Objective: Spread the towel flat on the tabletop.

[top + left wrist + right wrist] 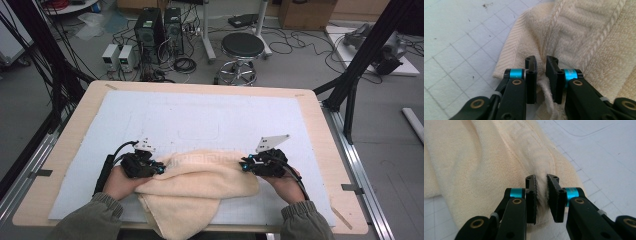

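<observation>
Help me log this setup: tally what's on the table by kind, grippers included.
Towel, cream, bunched at the near edge: 1
Gripper, each shut on a towel fold: 2, the left gripper and the right gripper
Mat, pale grid, covering the table: 1
Total: 4

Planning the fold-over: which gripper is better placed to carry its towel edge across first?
Probably the right gripper: its jaws pinch a thick fold of the towel squarely. The left gripper is also shut on the towel, but grips a thinner bit near the edge.
</observation>
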Demonstrator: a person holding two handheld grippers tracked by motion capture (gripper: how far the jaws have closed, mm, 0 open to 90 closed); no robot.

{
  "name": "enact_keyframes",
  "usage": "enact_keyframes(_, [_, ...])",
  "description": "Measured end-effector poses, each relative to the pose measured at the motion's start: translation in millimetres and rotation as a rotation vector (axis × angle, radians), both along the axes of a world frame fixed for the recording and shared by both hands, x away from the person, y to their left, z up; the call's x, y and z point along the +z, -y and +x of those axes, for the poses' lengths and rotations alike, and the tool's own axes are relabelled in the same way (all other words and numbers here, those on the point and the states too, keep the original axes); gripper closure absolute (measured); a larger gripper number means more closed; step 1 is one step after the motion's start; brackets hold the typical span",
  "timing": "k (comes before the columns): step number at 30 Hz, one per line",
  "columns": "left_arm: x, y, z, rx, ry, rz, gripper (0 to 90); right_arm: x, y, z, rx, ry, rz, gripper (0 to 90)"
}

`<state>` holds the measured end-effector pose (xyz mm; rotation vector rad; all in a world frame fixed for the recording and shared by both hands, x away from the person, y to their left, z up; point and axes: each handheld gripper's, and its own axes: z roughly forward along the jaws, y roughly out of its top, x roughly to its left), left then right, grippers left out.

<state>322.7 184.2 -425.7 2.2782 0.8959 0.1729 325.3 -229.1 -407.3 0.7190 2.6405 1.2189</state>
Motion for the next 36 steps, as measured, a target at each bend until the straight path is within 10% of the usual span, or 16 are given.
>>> enact_keyframes(7, [12.9, -5.1, 0.1, 0.043, 0.08, -0.024, 82.8, 17.4, 4.0, -1.3, -0.001, 0.042, 0.032, 78.3])
enact_keyframes(18, [71.5, -27.4, -2.1, 0.092, 0.232, -0.136, 82.8, 51.8, 1.6, 0.6, -0.017, 0.098, 0.111, 79.3])
enact_keyframes(27, [65.3, -26.9, -27.3, 0.034, 0.256, -0.112, 82.7, 56.1, -3.1, -19.9, 0.047, 0.105, 0.088, 79.3])
enact_keyframes(36, [28.8, -18.8, -39.1, -0.012, 0.197, -0.072, 82.7, 8.2, -12.3, -26.3, 0.18, -0.124, 0.003, 64.1])
